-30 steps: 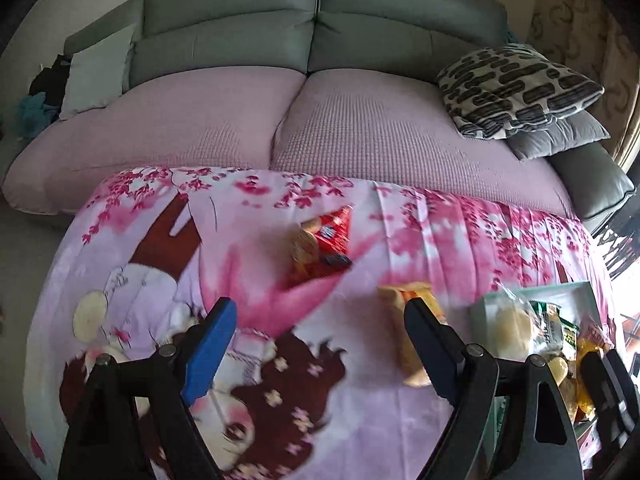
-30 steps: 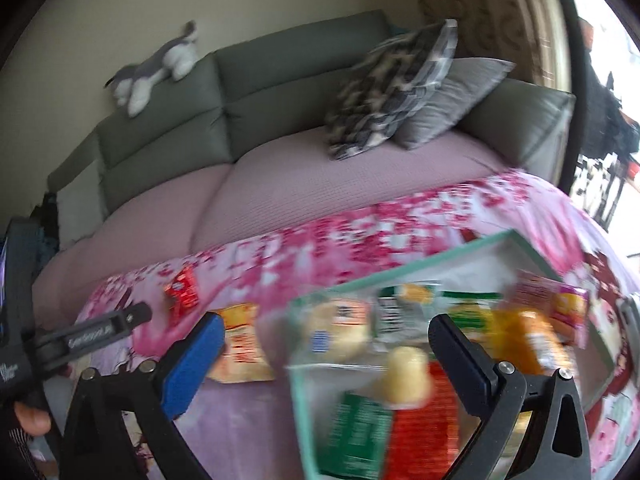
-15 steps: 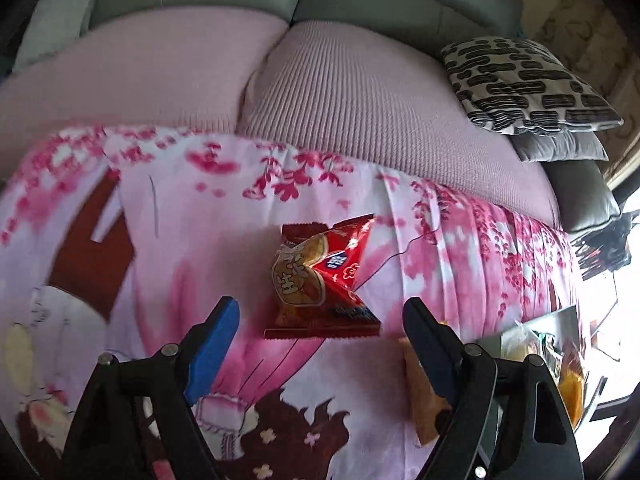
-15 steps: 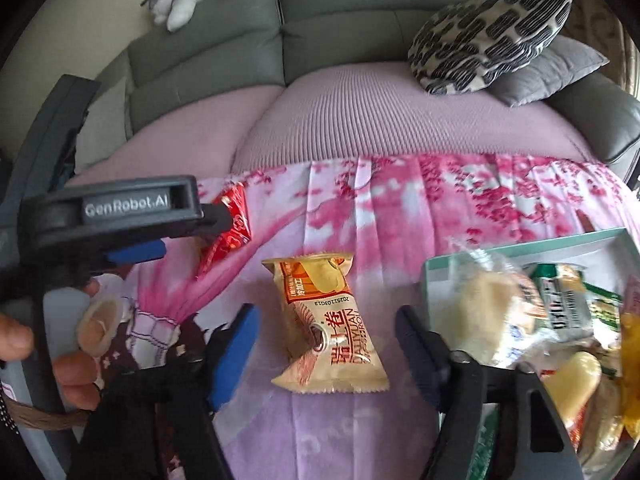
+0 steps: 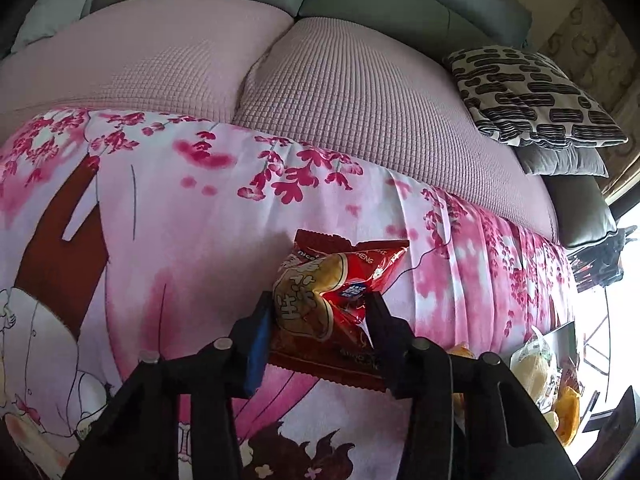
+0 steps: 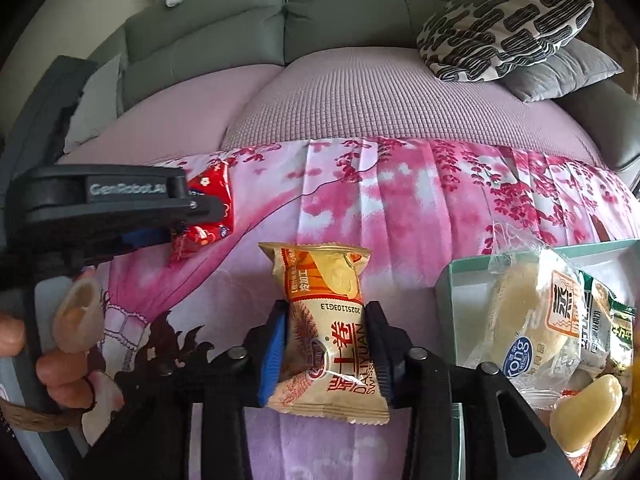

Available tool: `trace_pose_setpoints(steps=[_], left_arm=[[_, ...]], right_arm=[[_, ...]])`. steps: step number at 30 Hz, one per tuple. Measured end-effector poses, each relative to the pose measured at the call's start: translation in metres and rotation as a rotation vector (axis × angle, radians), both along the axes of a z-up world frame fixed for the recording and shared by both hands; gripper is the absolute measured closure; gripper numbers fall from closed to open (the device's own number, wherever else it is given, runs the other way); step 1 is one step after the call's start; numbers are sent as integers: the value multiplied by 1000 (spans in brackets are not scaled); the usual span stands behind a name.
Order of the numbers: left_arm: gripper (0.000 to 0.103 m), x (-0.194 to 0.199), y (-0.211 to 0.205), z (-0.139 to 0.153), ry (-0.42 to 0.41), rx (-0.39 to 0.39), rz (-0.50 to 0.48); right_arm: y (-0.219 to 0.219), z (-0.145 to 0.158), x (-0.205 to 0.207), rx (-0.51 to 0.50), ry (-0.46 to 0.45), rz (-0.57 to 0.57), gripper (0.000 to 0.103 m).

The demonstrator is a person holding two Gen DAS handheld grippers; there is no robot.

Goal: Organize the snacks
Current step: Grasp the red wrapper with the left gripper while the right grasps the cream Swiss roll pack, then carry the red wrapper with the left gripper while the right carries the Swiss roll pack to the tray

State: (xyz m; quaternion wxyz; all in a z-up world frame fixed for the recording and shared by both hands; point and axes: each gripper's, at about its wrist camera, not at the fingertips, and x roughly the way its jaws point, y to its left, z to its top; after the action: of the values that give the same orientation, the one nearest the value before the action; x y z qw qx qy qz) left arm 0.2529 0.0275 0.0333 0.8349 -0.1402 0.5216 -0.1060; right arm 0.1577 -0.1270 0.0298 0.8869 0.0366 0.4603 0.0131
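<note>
Clamping down together: the left gripper (image 5: 320, 316) has just closed on the red snack packet (image 5: 332, 304), the right gripper (image 6: 326, 344) on the yellow cake packet (image 6: 324, 320), both on the pink cloth (image 6: 400, 200). Neither is boxed yet; the green-rimmed box (image 6: 448, 280) beside them already holds several wrapped snacks.

Red snack packet (image 5: 340, 304): my left claw's fingers (image 5: 256, 332) cover both its side edges, and its lower print is too dark to read.
Yellow cake packet (image 6: 328, 332): my right claw's pads hide its sides (the near corners tuck under them).
Snack tray (image 6: 460, 276): cut off at the picture's right edge, so I can't count what lies in it.
My left hand (image 6: 48, 360): only a few fingers show at the frame's edge.
</note>
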Motion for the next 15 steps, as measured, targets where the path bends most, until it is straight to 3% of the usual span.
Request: trace_pose_setpoints(steps=[4,15], left_arm=[[59,-16,6,8,-18,-2,32],[60,-79,11,41,-65,-43,107]], right_arm=[[-2,4,-3,3,-2,-3,66],[-8,51,-47,24,-68,-28,66]])
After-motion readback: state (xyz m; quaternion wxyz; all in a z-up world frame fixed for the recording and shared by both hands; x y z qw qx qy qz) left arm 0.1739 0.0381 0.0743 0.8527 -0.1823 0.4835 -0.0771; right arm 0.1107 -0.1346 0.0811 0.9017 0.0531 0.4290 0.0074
